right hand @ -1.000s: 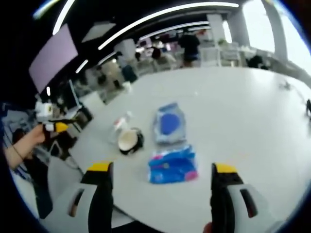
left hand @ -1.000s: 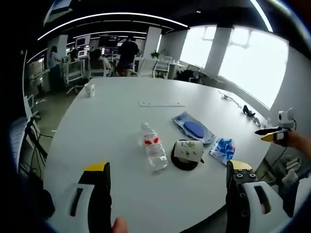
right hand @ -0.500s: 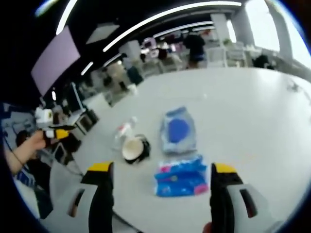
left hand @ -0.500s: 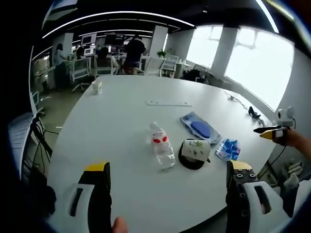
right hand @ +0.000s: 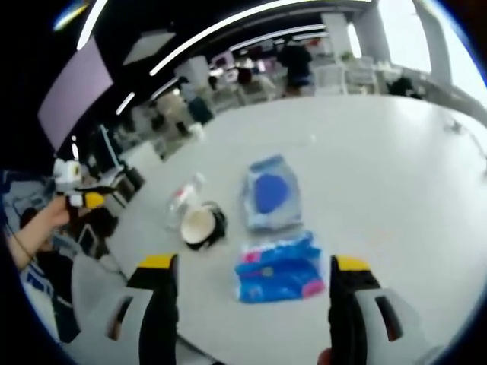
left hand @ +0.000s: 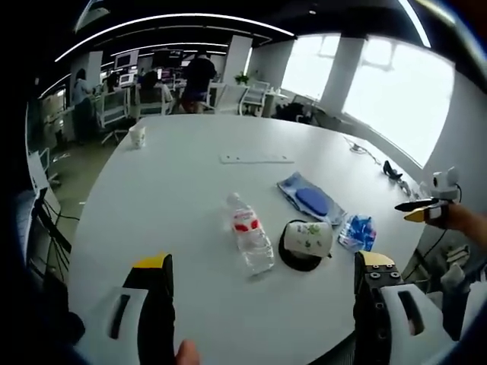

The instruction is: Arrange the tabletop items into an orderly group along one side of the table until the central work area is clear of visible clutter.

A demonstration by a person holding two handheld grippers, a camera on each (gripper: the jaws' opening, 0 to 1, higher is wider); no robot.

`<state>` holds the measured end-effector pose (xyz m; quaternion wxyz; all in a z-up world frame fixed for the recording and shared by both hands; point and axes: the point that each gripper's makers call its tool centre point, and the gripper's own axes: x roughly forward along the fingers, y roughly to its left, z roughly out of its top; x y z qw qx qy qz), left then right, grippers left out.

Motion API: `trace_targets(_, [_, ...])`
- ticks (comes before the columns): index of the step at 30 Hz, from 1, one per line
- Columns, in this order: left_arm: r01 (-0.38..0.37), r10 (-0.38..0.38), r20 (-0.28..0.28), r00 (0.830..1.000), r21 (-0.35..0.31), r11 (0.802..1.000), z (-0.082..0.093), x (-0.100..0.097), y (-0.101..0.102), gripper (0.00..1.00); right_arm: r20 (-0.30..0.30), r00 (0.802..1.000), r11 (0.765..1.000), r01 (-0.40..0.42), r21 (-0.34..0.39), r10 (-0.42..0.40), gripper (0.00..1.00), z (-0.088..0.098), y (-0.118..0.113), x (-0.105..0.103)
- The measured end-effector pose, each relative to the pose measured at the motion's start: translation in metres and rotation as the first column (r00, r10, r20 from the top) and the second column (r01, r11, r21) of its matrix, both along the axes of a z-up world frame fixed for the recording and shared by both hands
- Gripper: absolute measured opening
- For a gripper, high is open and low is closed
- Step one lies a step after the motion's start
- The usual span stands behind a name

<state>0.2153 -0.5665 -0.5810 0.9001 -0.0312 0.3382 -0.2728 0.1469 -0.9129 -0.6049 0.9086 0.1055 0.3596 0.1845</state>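
In the left gripper view, the left gripper (left hand: 262, 304) hangs over the near edge of the white surface (left hand: 175, 198), its fingers (left hand: 156, 304) spread wide apart and holding nothing. A clear water bottle (left hand: 249, 241) with a red label lies on its side at about 12 o'clock from them. Just beside it, at 1 o'clock, a small cup (left hand: 303, 242) lies tipped over on a dark lid. A blue pouch (left hand: 309, 198) lies beyond, and a bright blue packet (left hand: 354, 232) sits at 2 o'clock near the edge. A paper cup (left hand: 137, 135) stands far off at 11 o'clock (well apart from the rest).

In the right gripper view, the right gripper (right hand: 255, 304) also has its fingers apart and empty, with the blue packet between them.
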Motion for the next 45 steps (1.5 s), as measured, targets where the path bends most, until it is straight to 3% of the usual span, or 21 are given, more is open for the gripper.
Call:
trace_targets(12, [0.042,-0.042,-0.038,0.998,0.004,0.999,-0.016,0.015,-0.013,0.98,0.000,1.000,1.000,-0.020,-0.016,0.020,0.79,-0.001,0.008,0.008])
trace_targets(24, [0.098,-0.097,-0.082,0.992,0.002,0.995,-0.040,0.030,-0.040,0.97,-0.015,0.999,0.999,-0.044,-0.031,0.044,0.79,-0.003,0.009,0.011])
trace_targets(36, [0.098,-0.100,-0.101,0.990,-0.017,0.995,-0.050,0.048,-0.048,0.97,-0.010,0.999,0.998,-0.053,-0.023,0.053,0.78,-0.003,0.016,0.020])
trace_targets(45, [0.106,-0.105,-0.137,0.985,-0.002,0.994,-0.069,0.051,-0.056,0.95,-0.017,0.998,0.998,-0.052,-0.016,0.052,0.77,-0.007,0.019,0.018])
